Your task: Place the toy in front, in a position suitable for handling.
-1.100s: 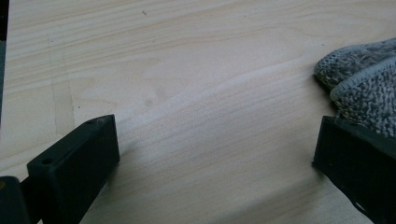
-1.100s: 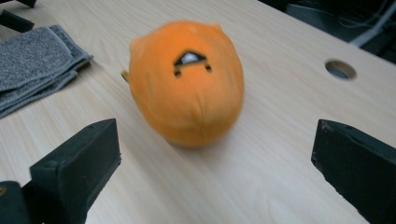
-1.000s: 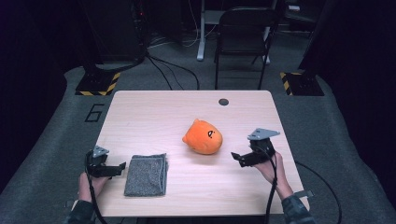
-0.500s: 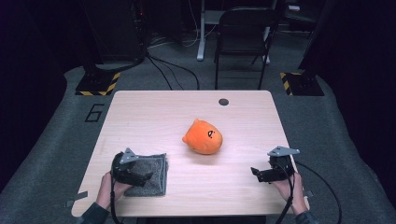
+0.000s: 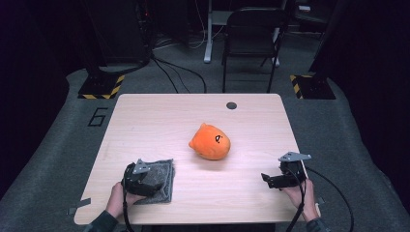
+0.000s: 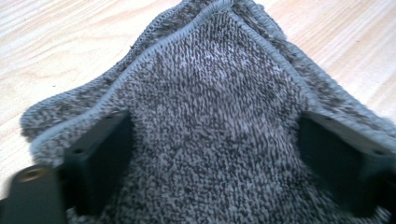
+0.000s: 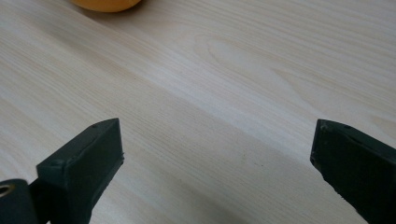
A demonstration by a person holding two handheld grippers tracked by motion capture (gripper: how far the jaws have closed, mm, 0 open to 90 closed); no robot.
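A grey knitted cloth [image 5: 165,185] lies at the front left of the wooden table [image 5: 159,121]. My left gripper [image 5: 151,180] rests on it, open, and the cloth [image 6: 210,102] bulges up between its two wide-apart jaws. An orange plush toy [image 5: 210,141] with a small face sits mid-table. My right gripper [image 5: 267,180] is open just above the bare wood at the front right, nothing between its jaws; the toy's orange edge [image 7: 105,3] peeks in at the top of the right gripper view.
A small black round cap [image 5: 231,105] sits in the table's far edge. A dark chair [image 5: 251,38] stands behind the table. Cables trail from both grippers over the front edge. Bare wood lies between the cloth and my right gripper.
My left gripper moved right from the table's left edge onto the cloth, which now bunches between its jaws. My right gripper drew back toward the front right corner.
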